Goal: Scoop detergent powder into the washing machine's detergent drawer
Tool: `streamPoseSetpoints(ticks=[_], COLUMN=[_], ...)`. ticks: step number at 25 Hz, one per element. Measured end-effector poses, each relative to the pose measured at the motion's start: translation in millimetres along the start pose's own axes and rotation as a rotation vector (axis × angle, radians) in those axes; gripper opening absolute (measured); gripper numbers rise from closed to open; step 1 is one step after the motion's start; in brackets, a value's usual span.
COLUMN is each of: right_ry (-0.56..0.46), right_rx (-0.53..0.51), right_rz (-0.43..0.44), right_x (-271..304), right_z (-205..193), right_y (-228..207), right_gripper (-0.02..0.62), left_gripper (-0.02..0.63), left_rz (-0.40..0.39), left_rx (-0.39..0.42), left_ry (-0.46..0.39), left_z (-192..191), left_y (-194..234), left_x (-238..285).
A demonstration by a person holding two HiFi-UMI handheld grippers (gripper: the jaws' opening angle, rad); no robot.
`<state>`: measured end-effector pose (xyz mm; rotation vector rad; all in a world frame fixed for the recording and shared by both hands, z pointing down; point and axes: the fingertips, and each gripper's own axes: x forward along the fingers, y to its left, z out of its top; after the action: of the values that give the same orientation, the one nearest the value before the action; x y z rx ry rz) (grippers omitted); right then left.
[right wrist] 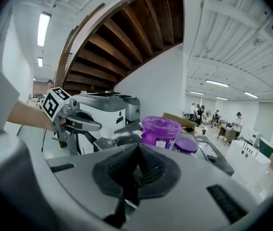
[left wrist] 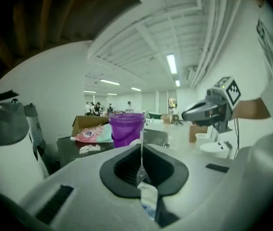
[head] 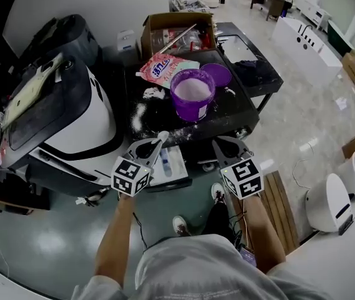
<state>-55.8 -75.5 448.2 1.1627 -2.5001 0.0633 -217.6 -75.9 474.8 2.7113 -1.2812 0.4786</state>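
Left tongs (head: 160,137) are clamping shut on a thin pale scoop (left wrist: 141,148), showing edge-on; its bowl cannot be made out. Right tongs (head: 218,142) are sitting clenched on nothing: the pads are meeting with no object between them. You are holding both tools side by side, low, at the near edge of the black table (head: 240,105).

Powder (head: 192,87) is sitting in the purple tub (head: 193,109) on that table, filling it nearly to the rim, with the lid (head: 217,75) off and lying just beside it. What appears to be the drawer (head: 168,164) is standing open below the table edge, just beside the left tongs and next to the washer (head: 71,117). A spill (head: 139,119) of powder is lying scattered on the table.

Hazards you are facing from this position:
- Scoop is riding in a narrow grip. Pushing it into packed powder is likely to twist it or lever it out.
- Tub is standing unsupported. With the right tongs idling, a hard dig is liable to shove or tip it.
- Tub and drawer are sitting at different heights. A heaped or tilted scoop is going to shed powder on the way.
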Motion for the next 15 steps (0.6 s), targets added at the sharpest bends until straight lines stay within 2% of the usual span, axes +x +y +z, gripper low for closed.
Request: streamPoseSetpoints(ticks=[3,9,12,15], right_ry=[-0.061,-0.161,-0.196,-0.229], right_rx=[0.000,-0.014,-0.018,-0.036], right_rz=[-0.012,-0.001,0.012,0.022], right_x=[-6,-11,-13,-14], right_z=[28,80,99,118], right_y=[-2,-1,4,9], right_gripper=[0.005,0.005,0.005,0.005], left_gripper=[0.014,0.015,0.014,0.014], left_rz=[0.008,0.053,0.083,0.117], left_rx=[-0.089,-0.147,-0.150,-0.117], left_ry=[-0.089,-0.201,-0.230,-0.251], left_z=[27,74,90,109], left_y=[9,27,34,41], left_x=[-18,-49,-66,-82])
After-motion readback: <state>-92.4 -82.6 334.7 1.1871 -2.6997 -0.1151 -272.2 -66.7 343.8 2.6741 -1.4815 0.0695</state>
